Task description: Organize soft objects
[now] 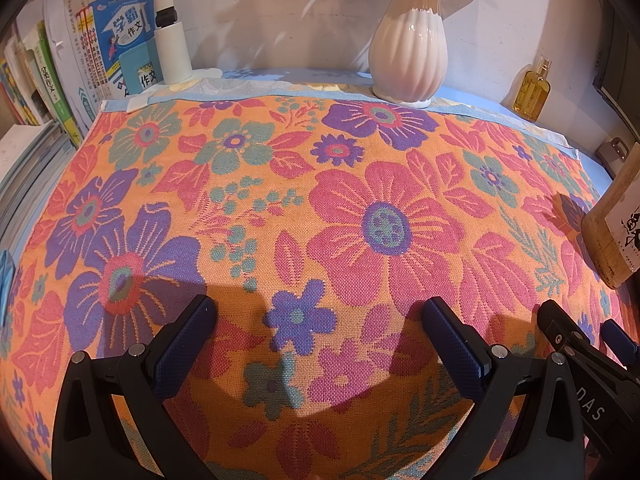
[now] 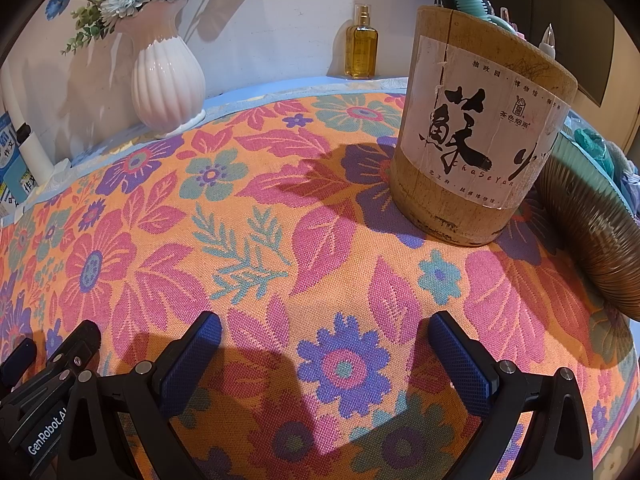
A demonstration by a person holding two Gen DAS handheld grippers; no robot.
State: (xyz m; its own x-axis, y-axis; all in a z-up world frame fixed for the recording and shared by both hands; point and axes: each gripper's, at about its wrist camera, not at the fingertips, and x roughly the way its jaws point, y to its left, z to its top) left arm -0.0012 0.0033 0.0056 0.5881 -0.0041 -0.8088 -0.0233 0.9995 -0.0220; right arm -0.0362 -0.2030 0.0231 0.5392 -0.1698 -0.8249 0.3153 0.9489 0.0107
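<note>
Both grippers, left gripper [image 1: 318, 328] and right gripper [image 2: 324, 340], are hovering wide open over the near part of the floral cloth [image 1: 320, 208], holding nothing. The cloth is lying flat across the desk. To fold it cleanly, I'd pinch the near edge at two spots evenly. Farther back, a bamboo pot [image 2: 480, 128] is standing on the cloth holding pens; a white vase [image 1: 408, 52] is holding flowers.

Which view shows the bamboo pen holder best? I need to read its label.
The right wrist view: the bamboo pen holder stands whole, label facing the camera. The left wrist view catches only a cropped sliver of it at the right edge.
</note>
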